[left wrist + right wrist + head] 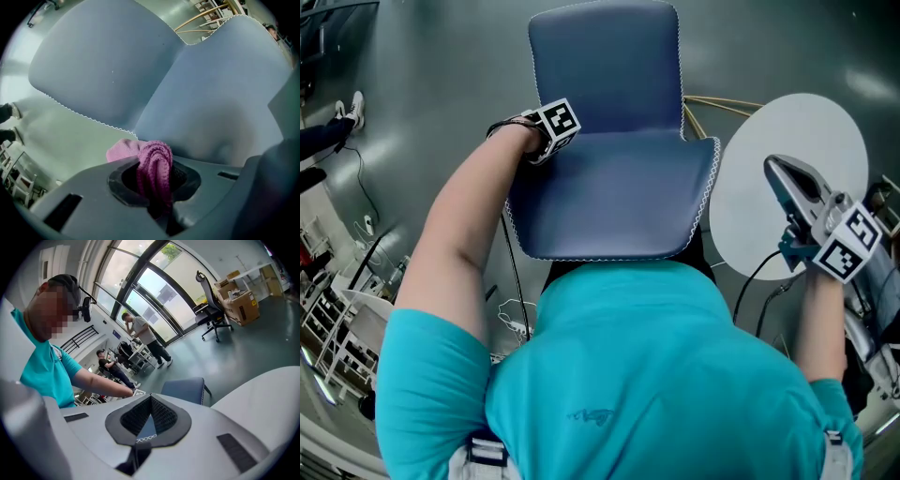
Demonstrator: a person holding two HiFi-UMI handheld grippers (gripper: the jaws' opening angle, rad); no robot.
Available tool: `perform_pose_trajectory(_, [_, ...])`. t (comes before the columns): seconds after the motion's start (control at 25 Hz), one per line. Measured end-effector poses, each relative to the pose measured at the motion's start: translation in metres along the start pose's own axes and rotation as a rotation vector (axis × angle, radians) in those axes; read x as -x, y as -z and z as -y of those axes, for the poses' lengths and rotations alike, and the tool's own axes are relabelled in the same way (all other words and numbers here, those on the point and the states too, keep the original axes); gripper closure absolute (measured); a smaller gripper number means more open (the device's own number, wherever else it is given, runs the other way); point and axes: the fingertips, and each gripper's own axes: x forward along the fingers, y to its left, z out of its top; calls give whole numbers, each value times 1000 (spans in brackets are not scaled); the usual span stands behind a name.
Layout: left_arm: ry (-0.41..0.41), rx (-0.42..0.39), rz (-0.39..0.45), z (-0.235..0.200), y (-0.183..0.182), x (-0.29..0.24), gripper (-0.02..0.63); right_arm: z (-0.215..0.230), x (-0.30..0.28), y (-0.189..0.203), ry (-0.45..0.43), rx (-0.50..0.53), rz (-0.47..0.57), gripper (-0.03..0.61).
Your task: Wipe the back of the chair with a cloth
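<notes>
A blue padded chair with white zigzag stitching stands in front of me, its backrest on the far side. My left gripper is at the chair's left edge, where the back meets the seat. In the left gripper view it is shut on a bunched pink cloth, which lies close against the blue upholstery. Off to the right, my right gripper hovers over a round white table, away from the chair. In the right gripper view its jaws are together and hold nothing.
Light wooden rods show between chair and table. Cables trail on the grey floor to the left, near white racks. The right gripper view shows people at desks, an office chair and cardboard boxes far off.
</notes>
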Motion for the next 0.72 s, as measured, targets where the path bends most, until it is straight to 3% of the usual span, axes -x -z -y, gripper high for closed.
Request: perform_pose_trajectory(0.72, [30,35,13,12,-41,-13,555,17,34,18,-4,-24,48,580])
